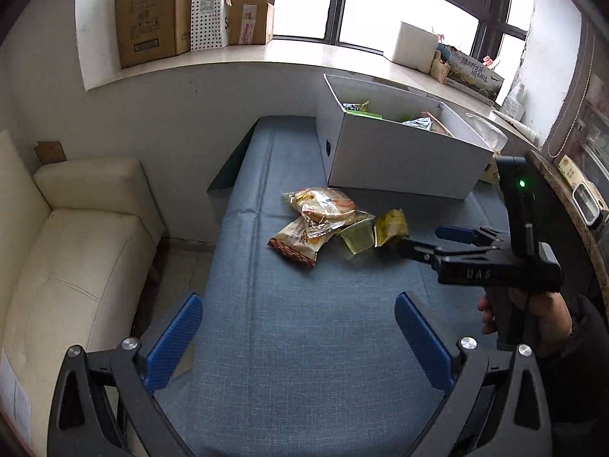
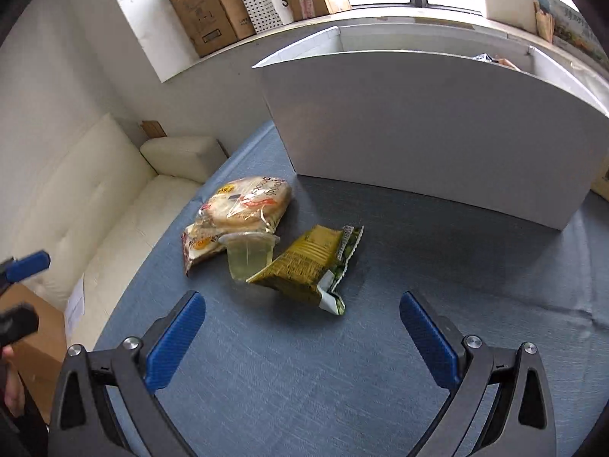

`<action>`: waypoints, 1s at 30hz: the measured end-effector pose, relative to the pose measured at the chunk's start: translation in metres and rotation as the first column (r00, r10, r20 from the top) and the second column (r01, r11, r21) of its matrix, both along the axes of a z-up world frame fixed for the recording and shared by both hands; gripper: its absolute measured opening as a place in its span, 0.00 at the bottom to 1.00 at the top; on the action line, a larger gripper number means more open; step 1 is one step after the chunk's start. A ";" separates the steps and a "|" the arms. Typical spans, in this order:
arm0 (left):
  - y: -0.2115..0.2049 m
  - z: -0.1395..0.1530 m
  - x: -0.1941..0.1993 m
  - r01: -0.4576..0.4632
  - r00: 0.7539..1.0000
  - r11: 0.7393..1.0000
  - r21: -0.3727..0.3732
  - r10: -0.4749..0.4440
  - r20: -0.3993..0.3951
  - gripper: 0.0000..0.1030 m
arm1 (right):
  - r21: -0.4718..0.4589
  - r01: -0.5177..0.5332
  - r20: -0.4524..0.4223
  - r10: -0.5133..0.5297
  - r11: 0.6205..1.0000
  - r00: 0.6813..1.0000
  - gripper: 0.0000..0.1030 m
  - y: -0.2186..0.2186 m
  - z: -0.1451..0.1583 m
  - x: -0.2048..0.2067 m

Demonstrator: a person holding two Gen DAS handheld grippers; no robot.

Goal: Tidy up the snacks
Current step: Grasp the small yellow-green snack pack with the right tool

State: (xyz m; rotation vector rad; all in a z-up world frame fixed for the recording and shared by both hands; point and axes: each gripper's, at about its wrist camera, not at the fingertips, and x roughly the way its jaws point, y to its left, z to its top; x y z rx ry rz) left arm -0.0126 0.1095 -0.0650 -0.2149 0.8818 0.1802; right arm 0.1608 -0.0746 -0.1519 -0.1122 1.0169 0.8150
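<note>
On the blue tablecloth [image 2: 304, 381], in front of the white box [image 2: 437, 133], four loose snacks lie: two clear-wrapped bread packets, one [image 2: 249, 202] stacked on the other [image 2: 194, 245], one clear jelly cup [image 2: 249, 257] and one yellow-green cracker packet [image 2: 306, 264]. Inside the white box at least three more packets show over the rim; the exact count cannot be told. Behind the white box, the windowsill [image 1: 289, 51] carries two brown cardboard boxes, one tall [image 1: 154, 11] and one small [image 1: 249, 17], and one perforated white board [image 1: 207, 3]. Two grippers with blue pads are in view.
</note>
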 end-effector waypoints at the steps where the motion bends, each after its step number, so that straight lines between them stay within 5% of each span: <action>1: 0.002 -0.001 -0.001 -0.004 1.000 1.000 -0.003 0.004 0.000 1.00 | 0.008 0.015 -0.013 -0.015 1.000 1.000 1.00 0.003 -0.001 0.004; 7: 0.011 -0.006 -0.001 -0.013 1.000 1.000 -0.026 0.013 -0.001 1.00 | -0.062 0.037 -0.044 -0.040 0.997 0.998 1.00 0.025 -0.019 0.022; 9: 0.014 -0.009 0.000 -0.021 1.000 0.999 -0.027 0.021 -0.003 1.00 | -0.020 0.071 -0.053 -0.072 0.997 0.996 0.96 0.021 -0.020 0.024; 12: 0.015 -0.014 0.005 -0.011 1.000 0.999 -0.033 0.011 -0.012 1.00 | -0.005 0.067 -0.062 -0.067 0.998 0.996 0.81 0.021 -0.021 0.025; 13: 0.015 -0.015 0.007 -0.007 1.000 0.999 -0.034 0.007 -0.015 1.00 | 0.005 0.056 -0.065 -0.056 0.998 0.996 0.53 0.020 -0.020 0.025; 14: 0.014 -0.017 0.008 -0.004 1.000 0.999 -0.036 0.003 -0.018 1.00 | -0.013 0.048 -0.071 -0.049 0.999 0.996 0.40 0.020 -0.021 0.025; 23: 0.013 -0.033 0.028 0.030 0.998 0.998 -0.050 -0.033 -0.058 1.00 | 0.023 0.056 -0.047 -0.055 0.998 0.997 0.37 -0.002 -0.007 0.009; 30: 0.021 -0.045 0.094 0.052 0.993 0.998 -0.046 -0.057 -0.104 1.00 | 0.123 0.113 -0.025 -0.111 0.986 0.994 0.37 -0.053 0.026 -0.015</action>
